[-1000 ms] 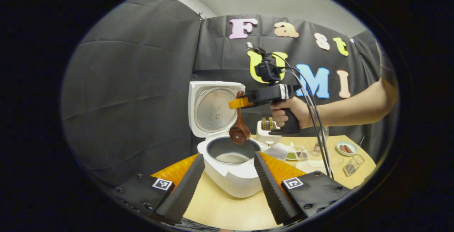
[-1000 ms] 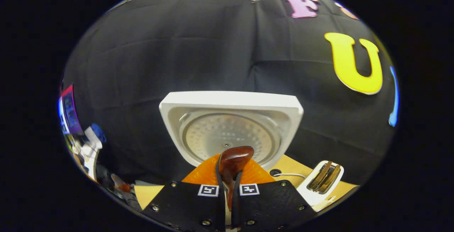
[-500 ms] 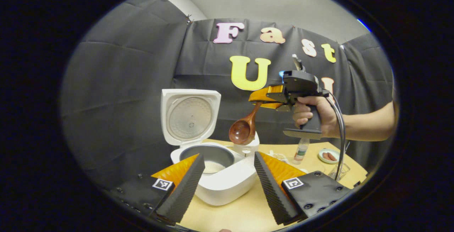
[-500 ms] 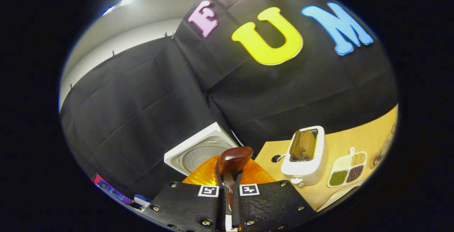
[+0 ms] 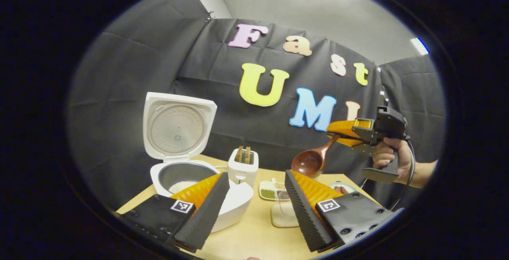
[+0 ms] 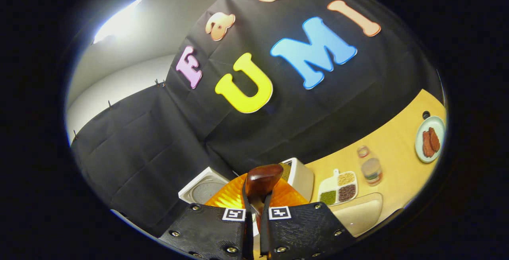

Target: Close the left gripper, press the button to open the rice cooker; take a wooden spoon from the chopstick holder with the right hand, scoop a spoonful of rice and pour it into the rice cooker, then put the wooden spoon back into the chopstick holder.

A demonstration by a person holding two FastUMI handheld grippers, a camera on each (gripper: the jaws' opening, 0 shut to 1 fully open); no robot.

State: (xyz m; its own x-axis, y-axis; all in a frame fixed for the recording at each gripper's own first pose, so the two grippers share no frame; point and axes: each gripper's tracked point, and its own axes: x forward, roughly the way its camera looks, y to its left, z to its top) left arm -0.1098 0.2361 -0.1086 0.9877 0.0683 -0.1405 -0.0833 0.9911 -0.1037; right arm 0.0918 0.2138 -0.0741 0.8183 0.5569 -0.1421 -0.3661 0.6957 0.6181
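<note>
The white rice cooker [image 5: 234, 204] stands open at the left of the table, its lid [image 5: 179, 127] upright, with white rice in its grey pot [image 5: 181, 180]. My left gripper [image 5: 254, 202] hovers open in front of it, nothing between its fingers. Off to the right and high above the table, a hand holds my right gripper [image 5: 338, 132], shut on the handle of the wooden spoon [image 5: 310, 160], whose bowl hangs down to the left. In the right gripper view the wooden spoon [image 6: 260, 180] sticks up between the closed fingers of my right gripper [image 6: 256, 222], with the cooker's lid [image 6: 203, 188] low behind it.
A white toaster [image 5: 243, 164] with two brown slices stands right of the cooker. Behind my fingers lie a sectioned dish of grains [image 6: 338, 188], a small bottle [image 6: 370, 166], a plate with sausages [image 6: 429, 138] and a shallow pale tray [image 6: 358, 212].
My right gripper has carried the wooden spoon from above the cooker's pot away to the right and turned. The left gripper view has swung right, so the cooker now sits farther left.
</note>
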